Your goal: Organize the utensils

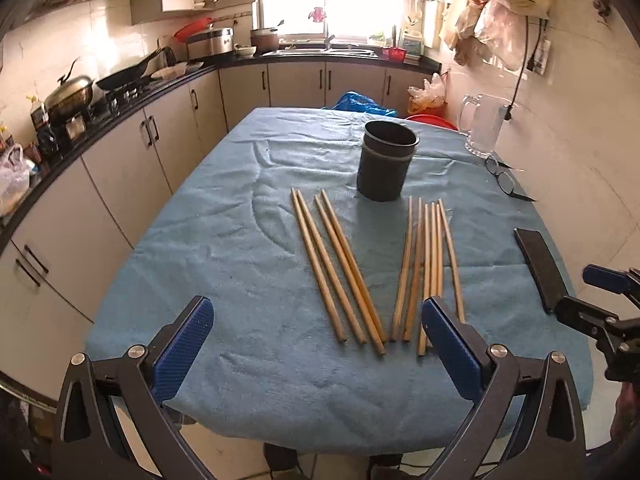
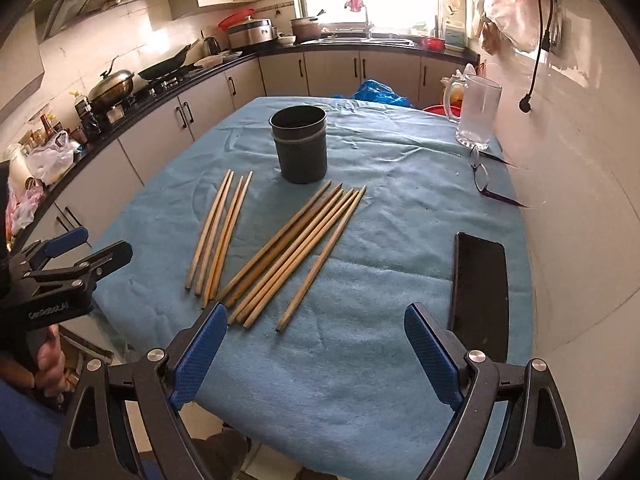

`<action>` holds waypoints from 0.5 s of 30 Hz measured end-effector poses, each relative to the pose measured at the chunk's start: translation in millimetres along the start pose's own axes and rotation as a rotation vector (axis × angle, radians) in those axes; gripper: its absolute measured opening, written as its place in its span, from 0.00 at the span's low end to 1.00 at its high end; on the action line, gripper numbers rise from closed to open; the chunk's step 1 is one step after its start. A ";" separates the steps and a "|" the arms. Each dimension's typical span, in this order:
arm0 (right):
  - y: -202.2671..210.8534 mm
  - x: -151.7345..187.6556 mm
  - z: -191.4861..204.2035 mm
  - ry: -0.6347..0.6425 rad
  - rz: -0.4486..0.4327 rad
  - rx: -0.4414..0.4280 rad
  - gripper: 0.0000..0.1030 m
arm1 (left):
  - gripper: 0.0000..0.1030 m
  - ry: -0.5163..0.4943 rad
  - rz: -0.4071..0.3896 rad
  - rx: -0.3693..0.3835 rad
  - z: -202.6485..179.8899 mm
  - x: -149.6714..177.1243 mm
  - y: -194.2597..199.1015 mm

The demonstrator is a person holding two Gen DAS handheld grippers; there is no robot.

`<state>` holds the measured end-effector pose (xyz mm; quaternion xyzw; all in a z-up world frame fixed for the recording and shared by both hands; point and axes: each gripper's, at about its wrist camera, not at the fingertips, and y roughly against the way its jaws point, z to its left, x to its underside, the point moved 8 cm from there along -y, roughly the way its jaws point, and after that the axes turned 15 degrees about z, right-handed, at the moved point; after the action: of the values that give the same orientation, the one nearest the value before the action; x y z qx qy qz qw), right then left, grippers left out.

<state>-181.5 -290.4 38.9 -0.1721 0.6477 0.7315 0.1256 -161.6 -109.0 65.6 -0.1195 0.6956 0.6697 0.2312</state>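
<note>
Both grippers, left [image 1: 316, 344] and right [image 2: 316, 344], fingers apart, empty; chopsticks [image 1: 340, 268] lie lengthwise ahead, pointing toward cup [image 1: 386, 162], left nearer.

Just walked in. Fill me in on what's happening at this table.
A person holds a pair of tongs in each hand over a table with a blue cloth. The left tongs and right tongs are both open and hold nothing. Wooden chopsticks lie on the cloth in two loose groups: four on the left and more on the right. The dark cup behind them stands upright; no chopstick is in it yet.
</note>
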 end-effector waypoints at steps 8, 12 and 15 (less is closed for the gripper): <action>11.2 -6.8 4.6 -0.047 -0.051 -0.001 0.86 | 1.00 -0.123 -0.008 0.056 -4.7 -15.8 3.7; 20.6 -5.7 5.5 -0.115 -0.076 0.039 0.83 | 1.00 -0.181 -0.040 0.095 -0.7 -21.3 9.0; 17.9 -0.9 18.4 -0.131 -0.058 0.051 0.79 | 1.00 -0.201 -0.048 0.121 8.0 -21.5 9.9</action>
<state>-189.6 -274.5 57.3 -0.1395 0.6514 0.7204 0.1932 -146.4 -103.5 84.7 -0.0542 0.7049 0.6294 0.3227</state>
